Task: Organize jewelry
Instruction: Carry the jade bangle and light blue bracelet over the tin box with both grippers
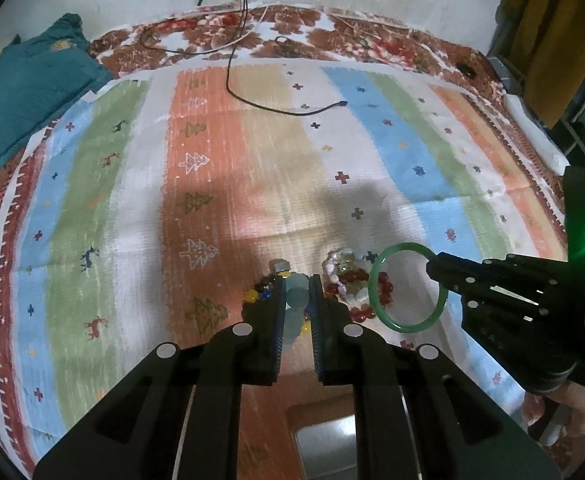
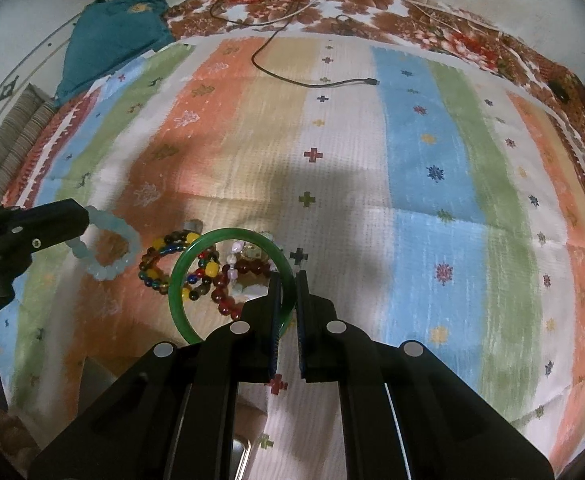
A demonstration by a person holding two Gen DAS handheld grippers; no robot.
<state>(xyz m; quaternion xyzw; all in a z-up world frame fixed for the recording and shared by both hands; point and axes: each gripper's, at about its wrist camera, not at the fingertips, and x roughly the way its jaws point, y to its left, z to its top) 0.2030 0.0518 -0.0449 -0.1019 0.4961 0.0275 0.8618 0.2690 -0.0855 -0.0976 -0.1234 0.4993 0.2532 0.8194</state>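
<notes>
My left gripper (image 1: 297, 280) is shut on a pale blue bead bracelet (image 1: 296, 300), also seen in the right wrist view (image 2: 112, 250), held just above the striped cloth. My right gripper (image 2: 288, 276) is shut on a green bangle (image 2: 188, 272), which also shows in the left wrist view (image 1: 408, 286), lifted over the pile. On the cloth lie a multicoloured bead bracelet (image 2: 164, 260), a dark red bead bracelet (image 2: 244, 280) and a white bead strand (image 1: 340, 264).
A striped cloth (image 1: 172, 184) covers the bed. A black cable (image 1: 284, 108) lies across its far part. A teal cushion (image 1: 36, 76) sits at the far left. A grey tray (image 1: 324, 444) lies near the front edge under my left gripper.
</notes>
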